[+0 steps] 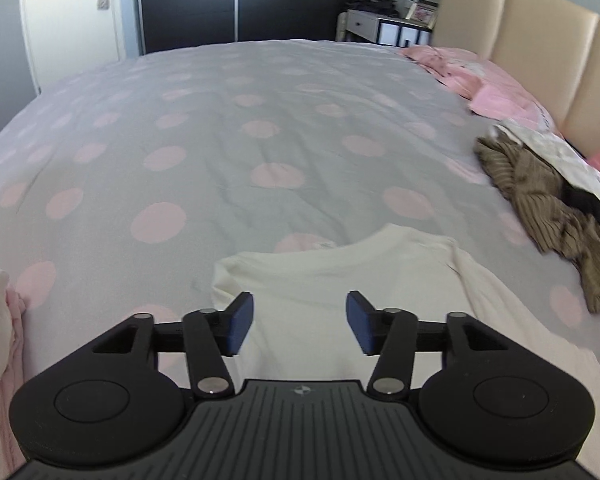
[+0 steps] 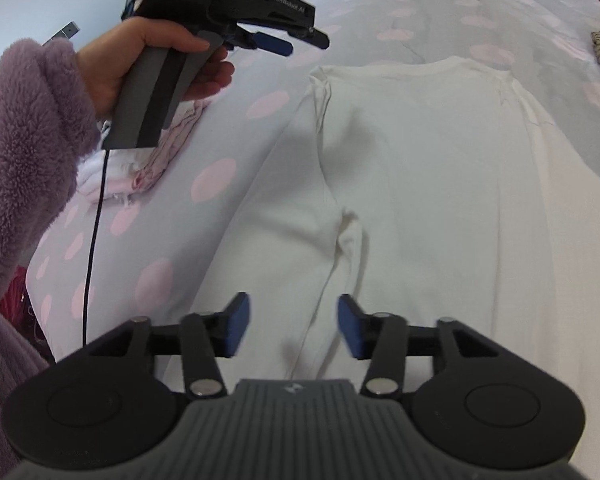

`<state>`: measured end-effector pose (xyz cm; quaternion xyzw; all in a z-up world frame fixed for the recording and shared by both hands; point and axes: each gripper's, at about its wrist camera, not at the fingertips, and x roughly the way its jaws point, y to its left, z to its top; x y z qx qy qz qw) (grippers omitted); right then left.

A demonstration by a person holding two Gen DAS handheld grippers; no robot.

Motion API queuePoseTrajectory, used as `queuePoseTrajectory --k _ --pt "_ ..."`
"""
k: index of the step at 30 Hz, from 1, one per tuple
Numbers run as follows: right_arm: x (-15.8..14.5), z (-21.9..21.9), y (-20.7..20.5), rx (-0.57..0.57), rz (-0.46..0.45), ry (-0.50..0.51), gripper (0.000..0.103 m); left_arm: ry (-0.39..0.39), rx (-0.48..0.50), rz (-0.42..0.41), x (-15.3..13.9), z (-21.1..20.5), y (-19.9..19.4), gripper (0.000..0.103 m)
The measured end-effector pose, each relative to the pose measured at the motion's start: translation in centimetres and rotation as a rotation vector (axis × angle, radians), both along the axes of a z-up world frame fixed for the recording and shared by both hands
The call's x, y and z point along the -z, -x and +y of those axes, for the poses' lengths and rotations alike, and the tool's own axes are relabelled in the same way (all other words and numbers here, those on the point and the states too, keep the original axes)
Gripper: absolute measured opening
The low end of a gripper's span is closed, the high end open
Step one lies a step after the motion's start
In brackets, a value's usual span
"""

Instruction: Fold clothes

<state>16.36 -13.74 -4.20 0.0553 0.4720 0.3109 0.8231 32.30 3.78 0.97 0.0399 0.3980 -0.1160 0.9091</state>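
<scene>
Dark wardrobe (image 1: 244, 0), white door (image 1: 72, 12), padded headboard (image 1: 540, 40), nightstand (image 1: 380, 28).

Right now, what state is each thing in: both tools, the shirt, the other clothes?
Left tool: open, holding nothing.
Right tool: open, holding nothing.
White shirt: spread flat on the bed, one sleeve folded in.
Brown garment: crumpled, unfolded.
Pink clothes: heaped by the headboard.

You're working in soft, even daylight, with no glare. The right gripper (image 2: 292, 330) is casting faint shadows on the shirt (image 2: 420, 184) at centre and lower centre. The fisheye is bending both frames' edges, darkening the corners, and the clothes pile (image 1: 548, 200) at right is blurring.
</scene>
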Motion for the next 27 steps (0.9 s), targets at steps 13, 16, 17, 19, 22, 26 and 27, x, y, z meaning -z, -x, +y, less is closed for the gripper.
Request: queuePoseTrajectory --k 13,16,17,19,22,26,27 --pt "-0.7 -5.9 11.0 -0.203 -0.090 0.120 0.069 -0.116 0.242 -0.118 -2.9 -9.4 16.2 0.068" --pt "-0.6 -8.3 12.0 -0.197 -0.059 0.148 0.069 -0.002 0.313 -0.038 -2.7 -11.3 18.8 0.068" --pt "-0.6 -9.2 12.3 -0.194 -0.048 0.161 0.069 0.032 0.327 -0.019 -2.6 -11.8 19.4 0.068" --pt "-0.6 -11.1 13.0 -0.186 -0.029 0.192 0.069 0.090 0.345 0.011 -2.5 -12.9 20.7 0.068" --pt "-0.6 -14.6 13.9 -0.159 -0.004 0.236 0.069 0.131 0.360 0.036 -2.1 -14.2 22.1 0.068" --pt "0.2 -19.1 15.1 -0.129 0.039 0.293 0.069 0.129 0.361 0.068 -1.3 -15.3 23.1 0.068" --pt "0.6 -19.4 15.1 -0.124 0.047 0.288 0.069 0.126 0.361 0.084 -1.1 -15.6 23.0 0.068"
